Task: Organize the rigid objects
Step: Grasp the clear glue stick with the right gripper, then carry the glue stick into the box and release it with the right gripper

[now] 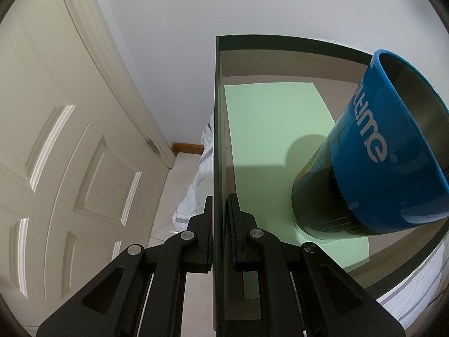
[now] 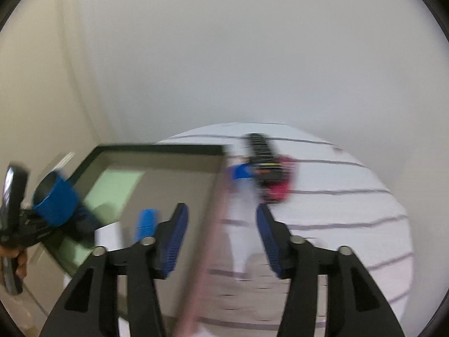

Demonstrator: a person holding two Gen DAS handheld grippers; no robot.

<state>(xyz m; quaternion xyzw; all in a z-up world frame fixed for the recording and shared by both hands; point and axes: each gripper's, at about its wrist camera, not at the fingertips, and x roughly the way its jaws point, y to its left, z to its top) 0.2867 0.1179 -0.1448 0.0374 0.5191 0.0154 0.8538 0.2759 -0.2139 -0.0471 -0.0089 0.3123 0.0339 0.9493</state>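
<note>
The left gripper (image 1: 220,219) is clamped on the near edge of a glass tray (image 1: 216,118), one finger on each side of the thin dark wall, with the pads pressed against it. The tray is lifted off the surface, and the floor tiles (image 1: 174,185) and a white panelled door (image 1: 70,140) show beyond its edge. Inside the tray lies a pale green sheet (image 1: 269,129), and on that sheet stands a blue cup (image 1: 373,151) with white lettering on its side and a dark metal inside. The cup sits toward the right of the tray, and its shadow falls across the green sheet. A strip of wooden skirting (image 1: 188,148) runs along the foot of the wall beside the door.

The right gripper (image 2: 221,224) is wide open and holds nothing; its blue-padded fingers (image 2: 176,233) stand well apart. This view is blurred. The tray's right edge (image 2: 213,196) passes between the open fingers. Beyond lies a white cloth with thin dark stripes (image 2: 350,196). On the cloth, past the tray's far corner, rest a black oblong thing (image 2: 259,148) and something red (image 2: 280,185), too smeared to name. The blue cup (image 2: 56,202) shows at the far left, next to the left gripper's body and the person's hand (image 2: 19,261).
</note>
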